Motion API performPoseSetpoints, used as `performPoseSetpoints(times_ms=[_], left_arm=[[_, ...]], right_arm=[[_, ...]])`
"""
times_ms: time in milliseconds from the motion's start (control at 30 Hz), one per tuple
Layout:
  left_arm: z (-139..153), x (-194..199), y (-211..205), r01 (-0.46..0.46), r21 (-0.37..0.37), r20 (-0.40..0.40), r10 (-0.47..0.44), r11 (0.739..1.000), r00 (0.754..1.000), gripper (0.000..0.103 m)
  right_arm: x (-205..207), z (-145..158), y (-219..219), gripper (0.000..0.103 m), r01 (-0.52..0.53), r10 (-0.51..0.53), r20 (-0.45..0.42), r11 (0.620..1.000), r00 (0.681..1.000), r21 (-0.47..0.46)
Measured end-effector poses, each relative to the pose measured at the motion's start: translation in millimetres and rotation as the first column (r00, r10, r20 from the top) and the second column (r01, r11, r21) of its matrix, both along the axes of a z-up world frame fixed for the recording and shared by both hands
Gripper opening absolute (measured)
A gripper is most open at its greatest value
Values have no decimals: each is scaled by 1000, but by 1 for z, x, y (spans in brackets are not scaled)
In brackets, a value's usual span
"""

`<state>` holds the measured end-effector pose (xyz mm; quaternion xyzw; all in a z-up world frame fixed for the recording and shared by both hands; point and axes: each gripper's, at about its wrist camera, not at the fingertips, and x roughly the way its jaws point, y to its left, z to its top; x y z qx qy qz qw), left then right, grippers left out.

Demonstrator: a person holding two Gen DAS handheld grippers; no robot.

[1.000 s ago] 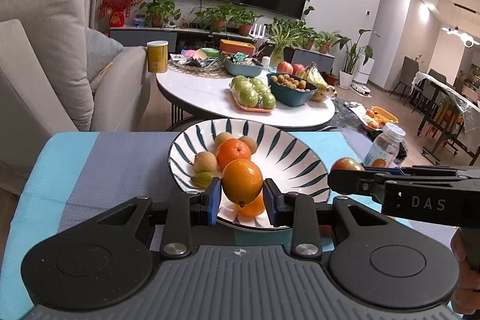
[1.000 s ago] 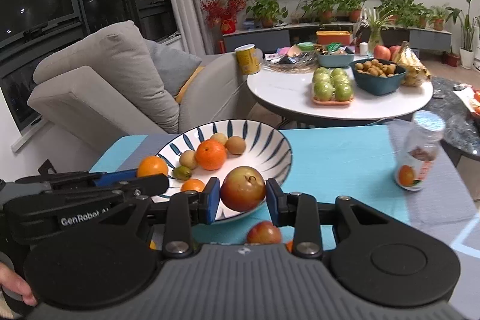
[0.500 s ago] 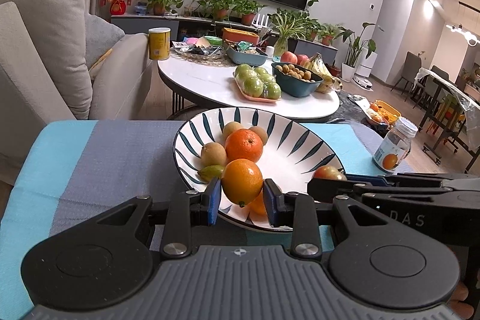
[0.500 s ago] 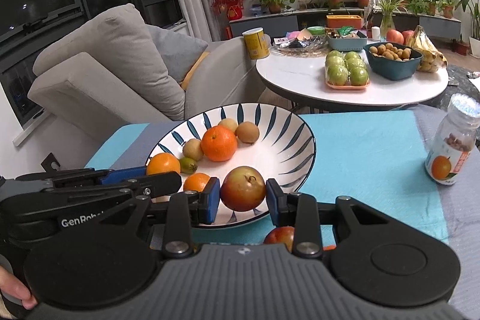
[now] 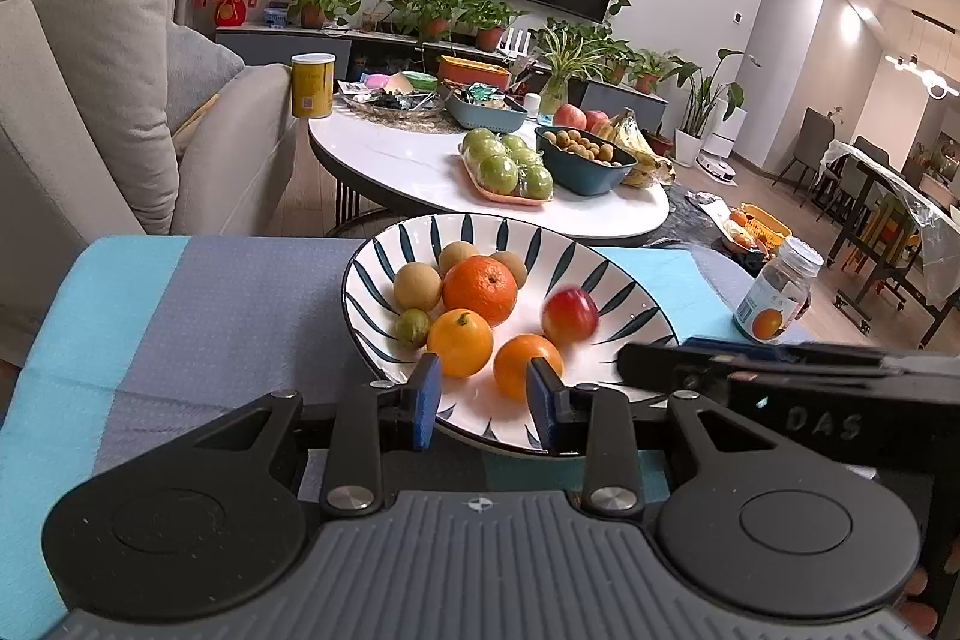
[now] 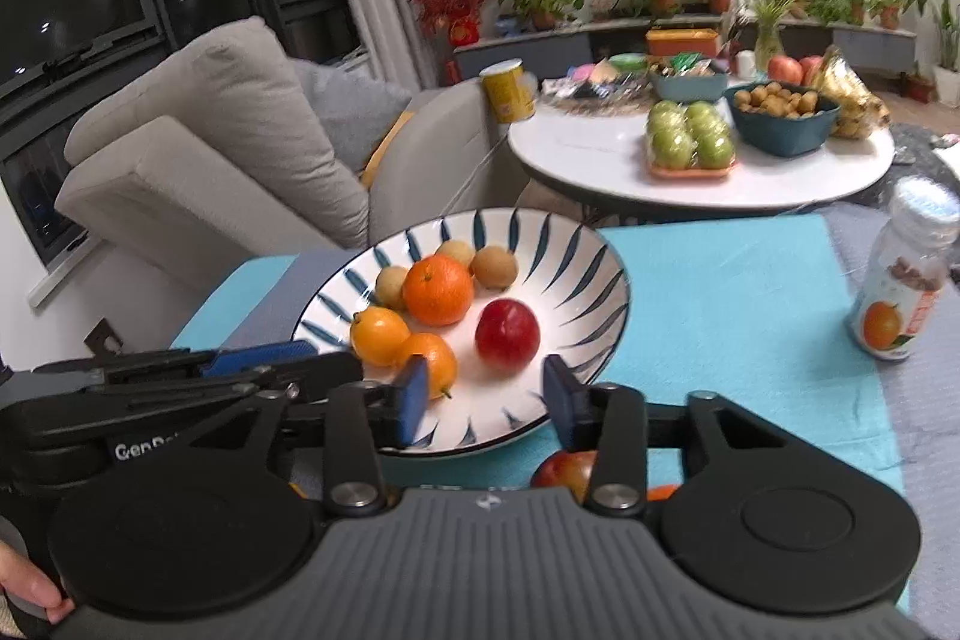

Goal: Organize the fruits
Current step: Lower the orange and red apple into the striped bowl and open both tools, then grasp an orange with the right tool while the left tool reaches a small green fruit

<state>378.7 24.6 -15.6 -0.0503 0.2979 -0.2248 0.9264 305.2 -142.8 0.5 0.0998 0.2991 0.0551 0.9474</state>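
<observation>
A white bowl with blue leaf stripes (image 5: 606, 274) (image 6: 570, 268) sits on the blue cloth. In it lie a big orange (image 5: 480, 289), several small brown fruits (image 5: 417, 286) and a small green fruit (image 5: 413, 328). My left gripper (image 5: 485, 400) hangs open over the near rim, its pads narrowly apart and touching nothing. A small orange (image 5: 461, 343) rests just beyond them, beside a second one (image 5: 528, 364). My right gripper (image 6: 487, 400) is open too. The red apple (image 6: 507, 334) lies free in the bowl past its pads, blurred in the left wrist view.
Another apple (image 6: 564, 472) lies on the cloth under my right gripper. A juice bottle (image 6: 900, 298) stands to the right. Behind are a white round table (image 5: 420, 172) with green apples and a dark bowl, and a grey sofa (image 6: 210, 148) on the left.
The small orange left my left gripper and now lies in the bowl. My right gripper's jaws spread and the red apple dropped into the bowl.
</observation>
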Motion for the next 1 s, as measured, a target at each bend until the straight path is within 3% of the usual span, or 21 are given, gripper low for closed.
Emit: performPoseSetpoints(times_ms=[200,533,633,1000], left_arm=[[2,-4,7,-18,-6,7,18,1000,1000,34],[2,-9,42,-99,-15,-1,99,995,995,35],[-3,-9,50,-118,-13,-19,118,993,993,34],[-14,-19,42,-59,26,-41,60,998,997,35]], right_arm=[[-15,7,-21,86,84,-82,44,995,996,-45],[-26,-6,-49,86,192,-192,4,980,981,-60],[-31,-12,-49,86,188,-189,-23,982,982,-29],[-54,-15,-29,86,146,-147,-3,983,989,-115]])
